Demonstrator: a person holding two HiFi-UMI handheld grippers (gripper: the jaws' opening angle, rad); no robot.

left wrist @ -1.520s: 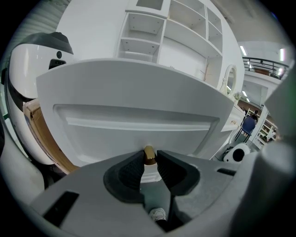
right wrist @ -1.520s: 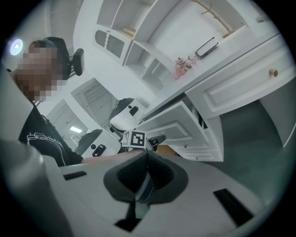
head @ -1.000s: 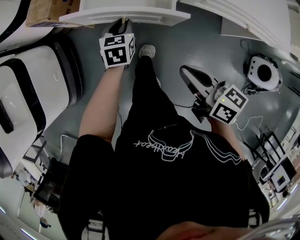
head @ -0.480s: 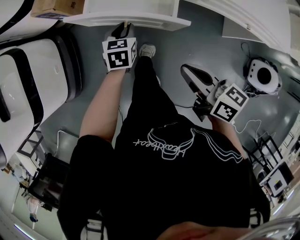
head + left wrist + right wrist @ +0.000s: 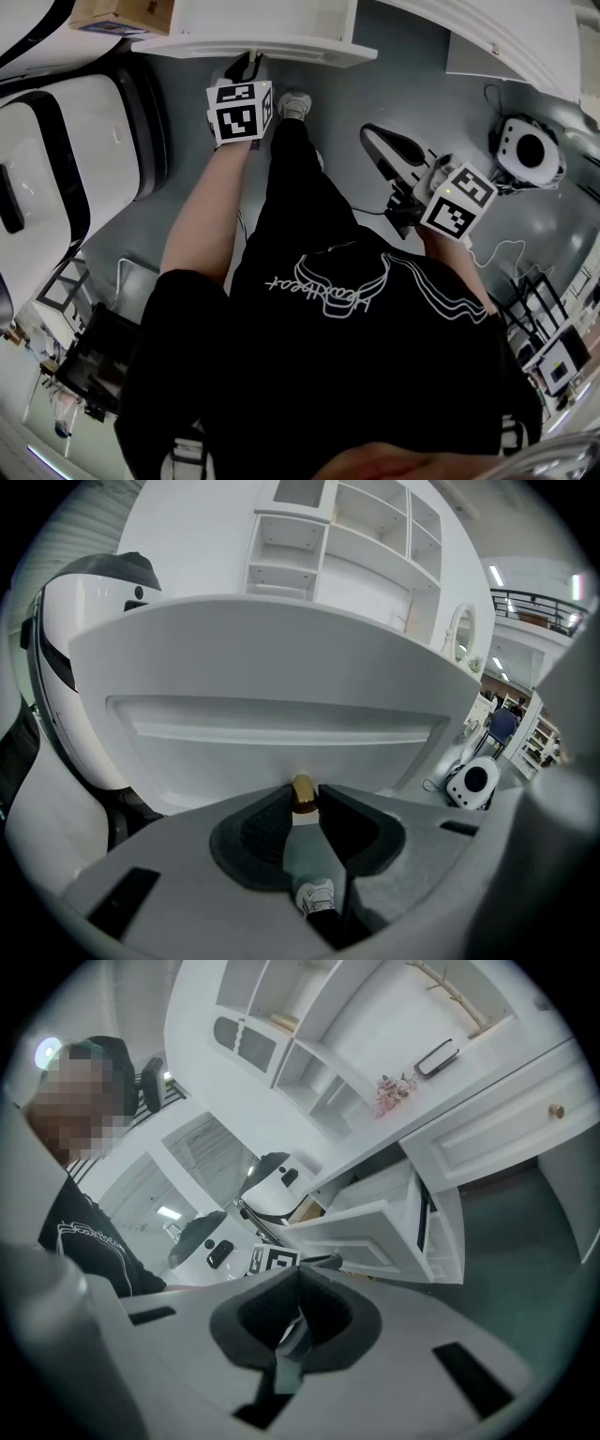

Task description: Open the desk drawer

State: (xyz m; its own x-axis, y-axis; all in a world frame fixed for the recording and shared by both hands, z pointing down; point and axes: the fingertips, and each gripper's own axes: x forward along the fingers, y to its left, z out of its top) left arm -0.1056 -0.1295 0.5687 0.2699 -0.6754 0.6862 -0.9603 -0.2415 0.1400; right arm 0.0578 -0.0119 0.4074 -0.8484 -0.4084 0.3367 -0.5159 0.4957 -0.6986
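Your left tool (image 5: pixel 303 801) is clamped on the small brass knob (image 5: pixel 302 789) at the lower middle of the drawer (image 5: pixel 281 728) front. Its two dark pads press the knob from either side.

The drawer is pulled out of the white counter (image 5: pixel 497 1133). The right gripper view shows its front panel standing clear of the counter's face.

In the head view the drawer's front edge runs across the top of the picture. Your left tool reaches up to it, and its marker cube (image 5: pixel 239 111) sits just below the drawer. A cardboard box (image 5: pixel 117 11) shows past the drawer's left end. Your shoe (image 5: pixel 294 101) rests on the grey floor (image 5: pixel 394 84) just below the drawer, beside the left tool.

Your right tool (image 5: pixel 300 1279) has its jaws brought together with nothing between them. You hold it well apart from the drawer, off to the drawer's right, and it touches neither drawer nor counter. Its own view looks across at the drawer's side and front, with the left tool's cube showing just below the drawer.
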